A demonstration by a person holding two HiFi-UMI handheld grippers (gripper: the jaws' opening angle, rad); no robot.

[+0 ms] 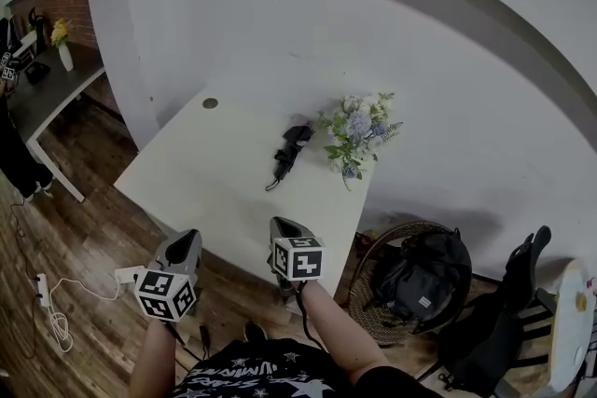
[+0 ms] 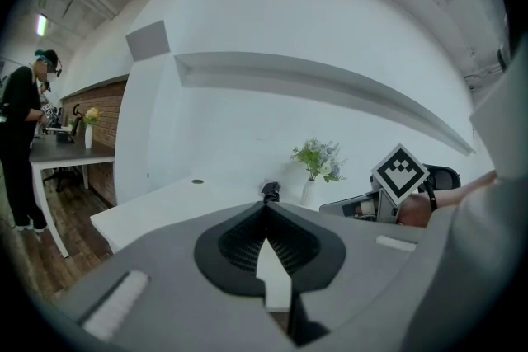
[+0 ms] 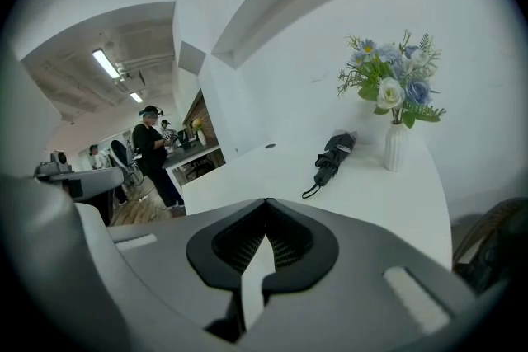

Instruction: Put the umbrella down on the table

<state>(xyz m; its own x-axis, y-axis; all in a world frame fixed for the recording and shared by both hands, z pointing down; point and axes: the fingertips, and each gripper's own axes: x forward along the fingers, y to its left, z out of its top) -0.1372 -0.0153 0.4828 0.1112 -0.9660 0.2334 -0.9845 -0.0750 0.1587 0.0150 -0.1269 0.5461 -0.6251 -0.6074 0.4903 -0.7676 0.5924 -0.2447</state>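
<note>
A black folded umbrella (image 1: 291,152) lies on the white table (image 1: 215,182), its strap end toward me, just left of a white vase of blue and white flowers (image 1: 359,130). Both grippers hover at the table's near edge, well short of the umbrella. My left gripper (image 1: 192,238) is shut and empty; its own view shows the umbrella (image 2: 270,192) far ahead past the closed tips (image 2: 266,206). My right gripper (image 1: 280,226) is also shut with nothing in it (image 3: 266,204). From it, the umbrella (image 3: 332,161) rests beside the vase (image 3: 396,146).
A round cable hole (image 1: 210,103) sits at the table's far left. A wicker basket with a black backpack (image 1: 420,280) stands right of the table. A power strip (image 1: 42,289) lies on the wood floor. A person (image 3: 155,148) stands at a grey desk (image 1: 47,93).
</note>
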